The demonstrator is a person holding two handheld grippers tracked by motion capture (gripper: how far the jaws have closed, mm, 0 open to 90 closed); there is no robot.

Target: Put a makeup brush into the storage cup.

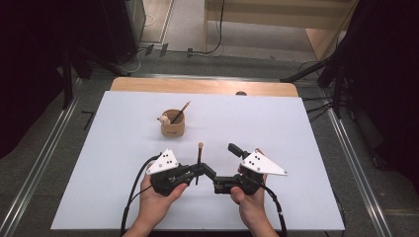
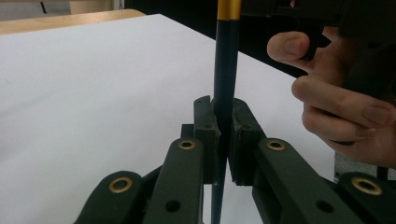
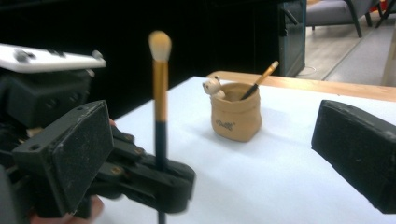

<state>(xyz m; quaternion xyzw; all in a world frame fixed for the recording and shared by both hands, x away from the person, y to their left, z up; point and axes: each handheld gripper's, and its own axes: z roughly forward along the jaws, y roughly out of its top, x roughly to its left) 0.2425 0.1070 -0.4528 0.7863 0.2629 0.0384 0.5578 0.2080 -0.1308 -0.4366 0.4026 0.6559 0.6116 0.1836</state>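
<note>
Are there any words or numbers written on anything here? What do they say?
Dark print low on the front of the tan pot: too small and blurred to read.
The brush in the left gripper: no writing to see on it.
The white table cover: no writing on it.
The grey plates on the grippers: only dark dots, no letters or numbers.
</note>
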